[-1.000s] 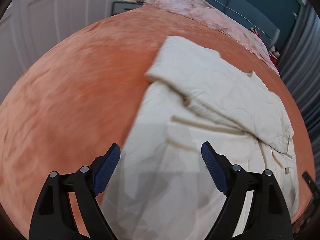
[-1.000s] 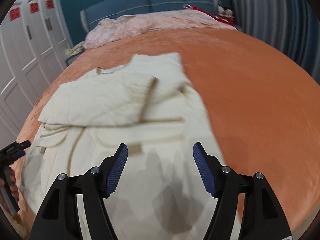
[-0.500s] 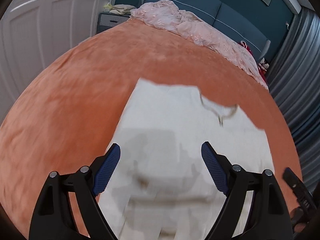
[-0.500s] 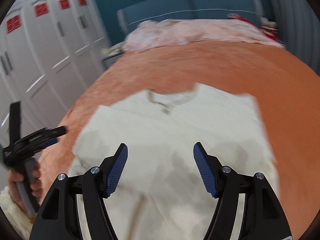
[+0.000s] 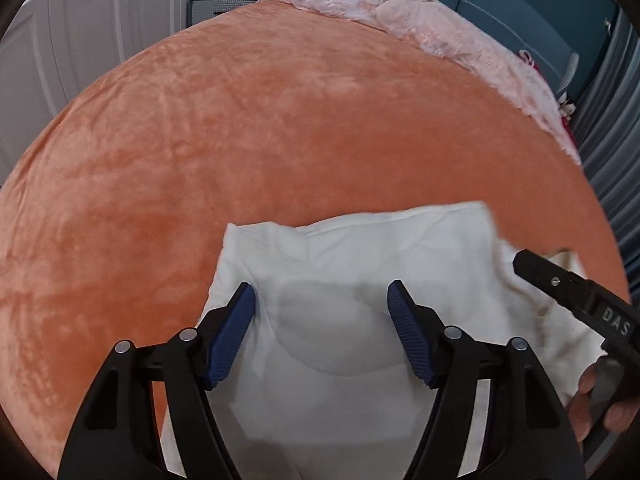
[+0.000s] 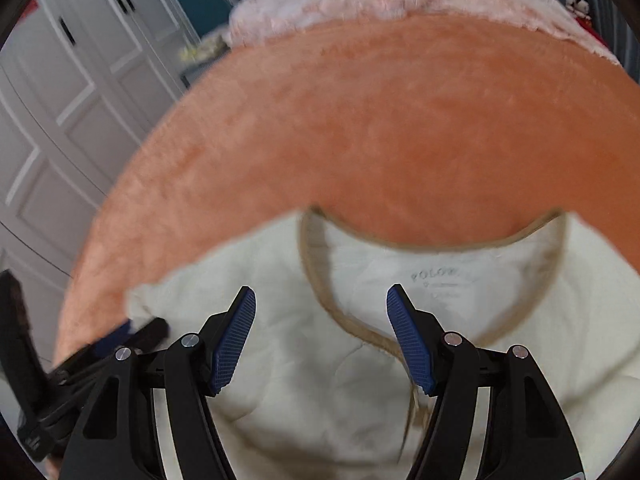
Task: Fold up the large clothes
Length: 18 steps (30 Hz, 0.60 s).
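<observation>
both tongs have moved toward the garment's (image 6: 280, 380) collar (image 6: 320, 280) end; left tongs (image 5: 320, 320) are closing, right tongs (image 6: 320, 320) apart, both empty above the cloth, probably seeking corners to fold it on the bed (image 5: 280, 120).

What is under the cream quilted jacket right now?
The orange plush bedspread shows all around the cream quilted jacket; directly beneath, it is covered, so anything there is hidden.
</observation>
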### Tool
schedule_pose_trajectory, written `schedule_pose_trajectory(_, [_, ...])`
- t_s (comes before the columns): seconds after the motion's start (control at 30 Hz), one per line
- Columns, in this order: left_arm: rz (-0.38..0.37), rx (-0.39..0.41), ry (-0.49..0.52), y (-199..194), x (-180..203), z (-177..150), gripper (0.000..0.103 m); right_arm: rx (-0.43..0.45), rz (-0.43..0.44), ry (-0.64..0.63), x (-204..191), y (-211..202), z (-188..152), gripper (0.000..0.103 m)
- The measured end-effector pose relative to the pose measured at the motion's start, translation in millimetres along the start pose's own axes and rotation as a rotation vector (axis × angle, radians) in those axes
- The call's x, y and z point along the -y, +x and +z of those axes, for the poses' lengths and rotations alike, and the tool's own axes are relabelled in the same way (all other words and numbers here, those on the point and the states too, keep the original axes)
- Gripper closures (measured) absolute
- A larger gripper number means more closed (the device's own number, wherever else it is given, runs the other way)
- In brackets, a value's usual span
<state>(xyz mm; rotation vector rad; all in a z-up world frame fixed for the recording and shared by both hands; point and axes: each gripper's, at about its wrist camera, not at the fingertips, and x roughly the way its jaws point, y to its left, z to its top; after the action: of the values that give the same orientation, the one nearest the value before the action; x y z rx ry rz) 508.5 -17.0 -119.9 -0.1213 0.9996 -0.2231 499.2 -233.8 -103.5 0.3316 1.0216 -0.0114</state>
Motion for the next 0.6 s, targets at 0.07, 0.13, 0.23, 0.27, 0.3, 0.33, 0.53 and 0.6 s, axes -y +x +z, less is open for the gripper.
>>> schedule_pose_trajectory(0.07, [0.011,0.044,0.019,3,1,-7,0.036,-0.034,-0.003,-0.043,-4,18,-13,0.043])
schedule_pose_trajectory(0.13, [0.028,0.084,0.043,2,4,-13,0.036,0.001,-0.001,-0.120,-14,17,-22,0.066])
schedule_pose_trajectory(0.23, [0.026,0.102,0.032,1,1,-15,0.035,0.038,0.007,-0.125,-14,12,-18,0.095])
schedule_pose_trajectory(0.27, [0.022,0.106,0.028,1,0,-16,0.035,0.069,-0.005,-0.110,-10,7,-17,0.097])
schedule_pose_trajectory(0.3, [0.022,0.109,0.029,1,1,-16,0.035,0.083,-0.013,-0.095,-6,6,-16,0.099])
schedule_pose_trajectory(0.33, [0.024,0.111,0.032,1,2,-17,0.035,0.085,-0.027,-0.080,-2,8,-17,0.102])
schedule_pose_trajectory(0.53, [0.086,0.115,0.074,6,12,-19,0.031,0.063,-0.046,-0.047,5,20,-21,0.102])
schedule_pose_trajectory(0.6, [0.106,0.113,0.081,5,14,-19,0.029,0.120,-0.053,-0.003,14,-4,-24,0.096])
